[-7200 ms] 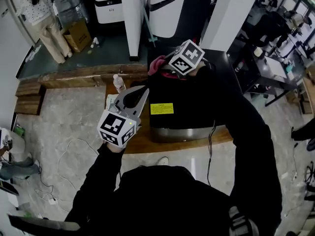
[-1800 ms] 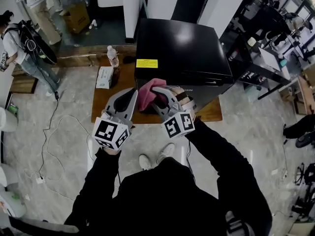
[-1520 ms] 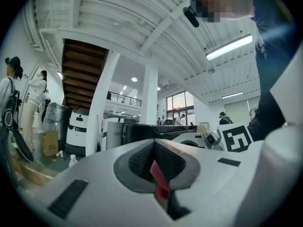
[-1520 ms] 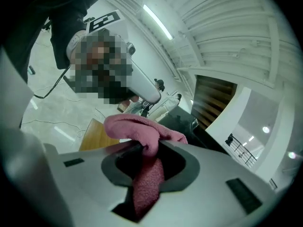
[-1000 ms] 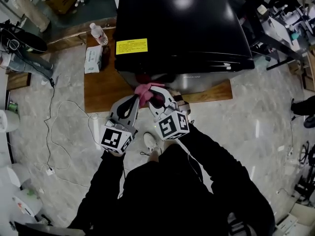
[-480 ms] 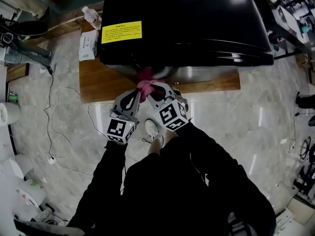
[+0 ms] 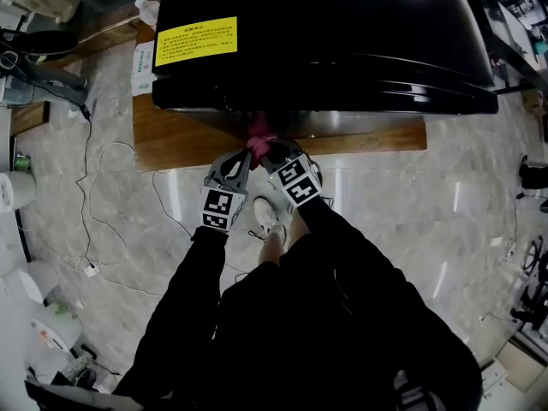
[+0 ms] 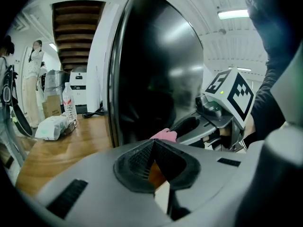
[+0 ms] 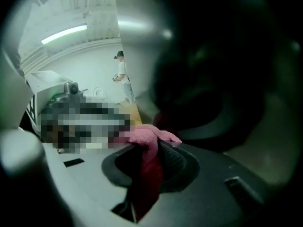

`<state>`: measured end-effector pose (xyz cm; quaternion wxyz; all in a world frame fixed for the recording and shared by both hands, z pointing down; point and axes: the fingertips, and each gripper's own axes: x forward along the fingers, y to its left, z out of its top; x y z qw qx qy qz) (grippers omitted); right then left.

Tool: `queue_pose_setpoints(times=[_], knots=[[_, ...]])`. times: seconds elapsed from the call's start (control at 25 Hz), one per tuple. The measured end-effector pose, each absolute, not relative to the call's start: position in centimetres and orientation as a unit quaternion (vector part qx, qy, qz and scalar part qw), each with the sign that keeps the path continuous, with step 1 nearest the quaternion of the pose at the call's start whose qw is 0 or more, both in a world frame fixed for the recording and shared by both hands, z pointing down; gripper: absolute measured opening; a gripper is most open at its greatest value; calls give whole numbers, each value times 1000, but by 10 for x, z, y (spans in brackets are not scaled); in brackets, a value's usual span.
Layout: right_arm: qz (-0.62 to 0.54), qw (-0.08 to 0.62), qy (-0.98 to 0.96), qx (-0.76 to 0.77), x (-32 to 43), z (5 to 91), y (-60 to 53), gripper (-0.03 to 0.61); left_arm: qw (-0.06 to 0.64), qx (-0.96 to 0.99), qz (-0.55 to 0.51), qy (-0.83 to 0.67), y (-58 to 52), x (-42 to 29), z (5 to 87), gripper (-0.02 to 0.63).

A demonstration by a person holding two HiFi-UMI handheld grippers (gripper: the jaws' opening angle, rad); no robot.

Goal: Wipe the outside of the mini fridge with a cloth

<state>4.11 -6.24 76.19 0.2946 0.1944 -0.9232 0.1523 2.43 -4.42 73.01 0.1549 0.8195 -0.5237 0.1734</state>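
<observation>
Mini fridge [image 7: 325, 32], black, on wooden board [image 7: 171, 139]. Right hand-held gripper [image 7: 269, 150] clamped on pink cloth [image 7: 259, 134], pressed to fridge front near board's front edge. Left hand-held gripper [image 7: 243, 156] jaws together, empty, just beside.

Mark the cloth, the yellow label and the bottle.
cloth [image 9: 147, 135]: right gripper view, on the pink fold sticking out past the jaws.
yellow label [image 7: 195, 39]: head view, on its middle.
bottle [image 8: 69, 109]: left gripper view, on its body.
</observation>
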Motion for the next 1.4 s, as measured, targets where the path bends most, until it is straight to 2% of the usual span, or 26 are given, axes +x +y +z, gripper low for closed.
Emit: queue_pose_setpoints(times=[0.28, 0.44, 0.72, 0.92, 1.2, 1.4], knots=[[200, 320, -904, 200, 43, 805, -64, 83, 187, 807, 182, -530, -39, 26, 760, 5], [198, 310, -912, 183, 50, 786, -55, 86, 184, 811, 165, -531, -30, 28, 737, 5], [165, 246, -931, 212, 88, 675, -5, 87, 157, 831, 117, -521, 3, 42, 643, 5], [123, 205, -932, 272, 124, 595, 15, 89, 113, 869, 73, -476, 12, 80, 566, 5], [65, 137, -905, 398, 192, 479, -21, 89, 51, 913, 19, -403, -1, 145, 456, 5], [33, 110, -878, 465, 236, 431, -53, 89, 21, 928, -8, -372, -12, 174, 408, 5]])
